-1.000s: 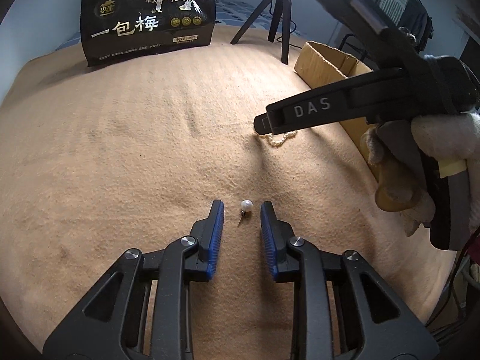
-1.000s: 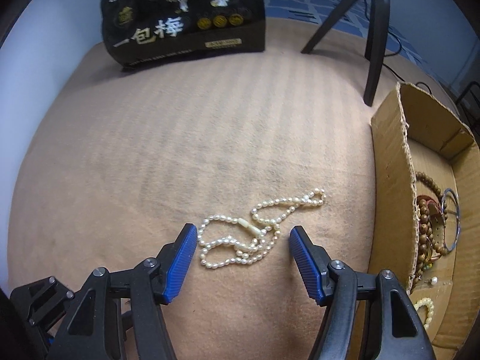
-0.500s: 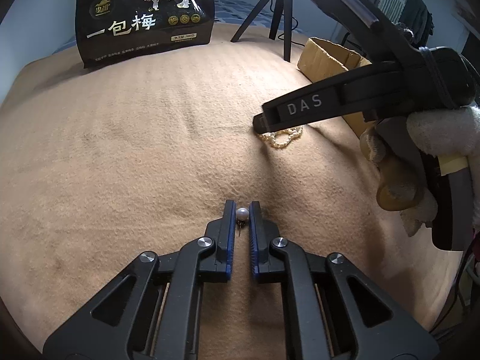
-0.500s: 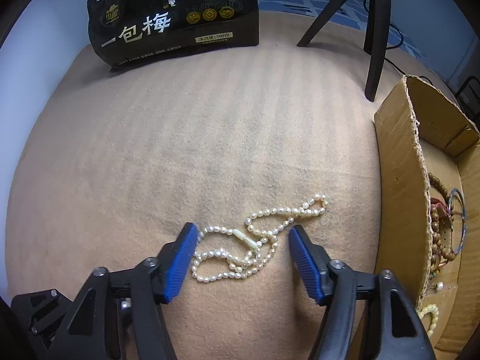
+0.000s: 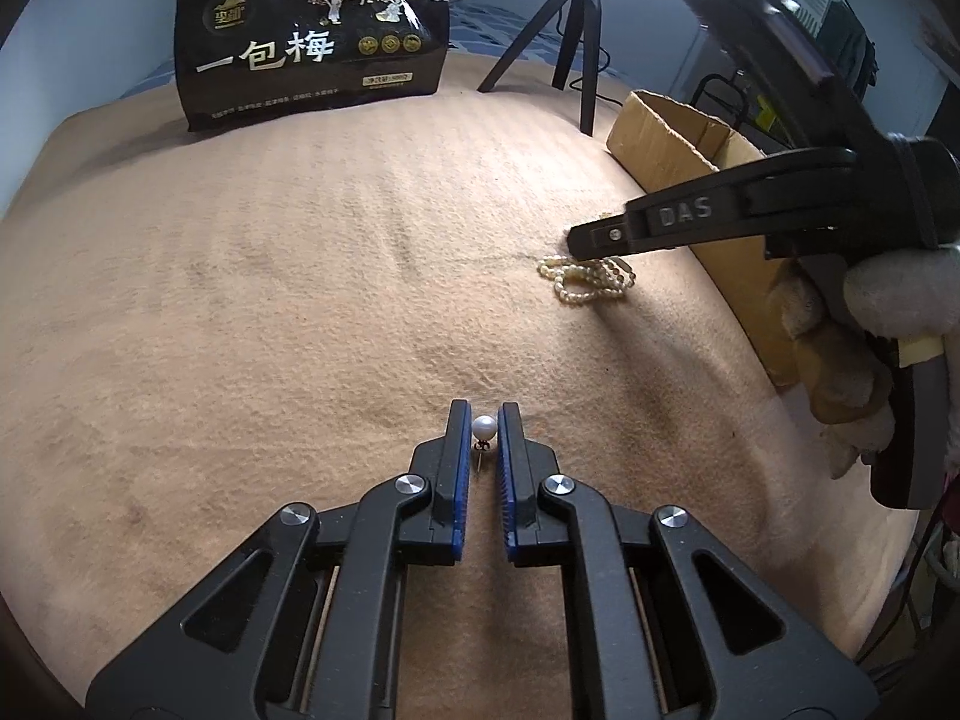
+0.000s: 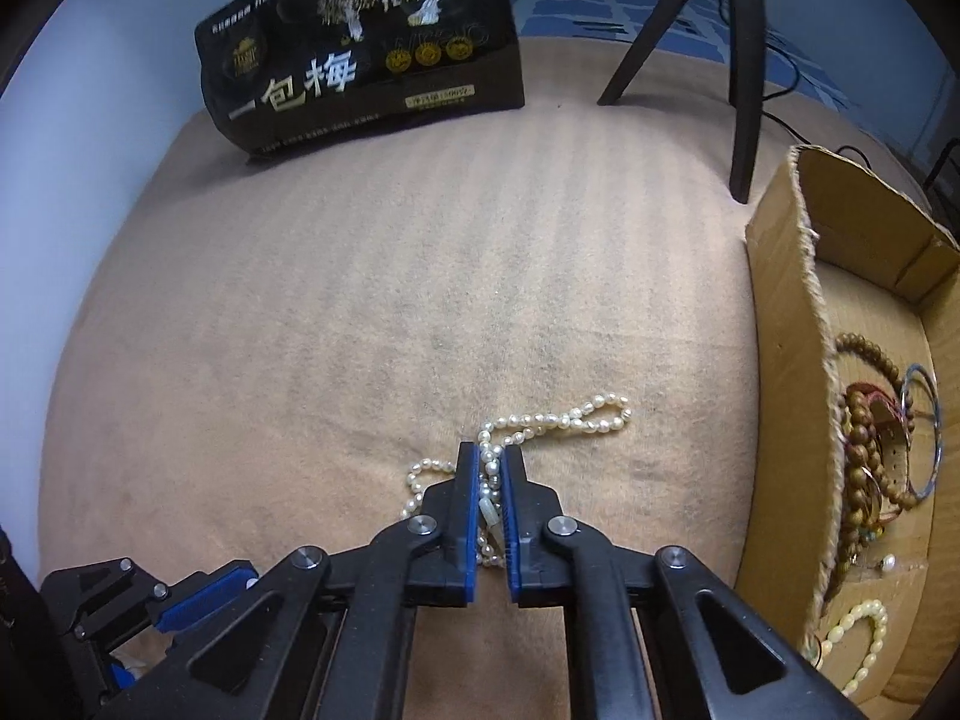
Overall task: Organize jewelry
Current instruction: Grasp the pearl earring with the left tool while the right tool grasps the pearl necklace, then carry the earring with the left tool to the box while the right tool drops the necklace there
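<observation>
one pearl earring (image 5: 483,427) clamped in left gripper (image 5: 483,417) | one pearl necklace (image 6: 540,423) pinched by right gripper (image 6: 491,459) | tan blanket (image 6: 360,312) | one cardboard box (image 6: 786,360), one tripod (image 5: 570,30)

Two low, close wrist views across the blanket (image 5: 300,276), sharing the pearl necklace (image 6: 540,420).

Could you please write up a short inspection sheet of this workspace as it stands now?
Surface: tan blanket, wrinkled.
Job's things: pearl earring; pearl necklace; cardboard box holding bead bracelets.
Clutter: black snack bag.
Grippers: left gripper shut on pearl earring; right gripper shut on pearl necklace.
Cables: black cable behind tripod.
Surroundings: pale blue wall.
</observation>
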`<state>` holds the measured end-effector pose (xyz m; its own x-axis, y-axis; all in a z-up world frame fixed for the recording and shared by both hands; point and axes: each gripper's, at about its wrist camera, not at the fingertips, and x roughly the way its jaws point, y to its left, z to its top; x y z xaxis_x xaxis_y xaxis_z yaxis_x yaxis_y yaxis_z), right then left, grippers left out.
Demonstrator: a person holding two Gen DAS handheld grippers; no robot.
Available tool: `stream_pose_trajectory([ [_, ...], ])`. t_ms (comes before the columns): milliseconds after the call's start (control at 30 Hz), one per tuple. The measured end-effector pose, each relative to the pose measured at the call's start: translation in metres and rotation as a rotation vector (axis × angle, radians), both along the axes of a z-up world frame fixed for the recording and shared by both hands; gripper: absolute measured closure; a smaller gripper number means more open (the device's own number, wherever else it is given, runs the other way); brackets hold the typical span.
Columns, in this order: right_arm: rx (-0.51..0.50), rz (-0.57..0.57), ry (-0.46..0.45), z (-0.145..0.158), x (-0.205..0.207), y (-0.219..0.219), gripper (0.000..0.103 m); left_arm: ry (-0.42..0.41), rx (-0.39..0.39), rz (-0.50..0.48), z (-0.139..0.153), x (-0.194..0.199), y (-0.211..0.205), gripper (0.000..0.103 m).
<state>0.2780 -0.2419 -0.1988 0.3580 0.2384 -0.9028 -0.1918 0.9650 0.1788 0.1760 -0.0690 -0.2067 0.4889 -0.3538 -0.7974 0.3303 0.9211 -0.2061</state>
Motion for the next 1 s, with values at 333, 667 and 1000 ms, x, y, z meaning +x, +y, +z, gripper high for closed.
stream_pose_trajectory([
  [333, 0.039, 0.002, -0.057, 0.028, -0.022, -0.009, 0.099, -0.021, -0.004, 0.014, 0.019, -0.009, 0.001, 0.096],
  [667, 0.035, 0.018, -0.112, 0.055, -0.047, -0.017, 0.1, -0.061, -0.011, 0.013, 0.047, -0.023, -0.002, 0.096],
  [1000, 0.035, 0.039, -0.152, 0.074, -0.065, -0.02, 0.1, -0.1, -0.01, 0.007, 0.069, -0.036, -0.005, 0.096],
])
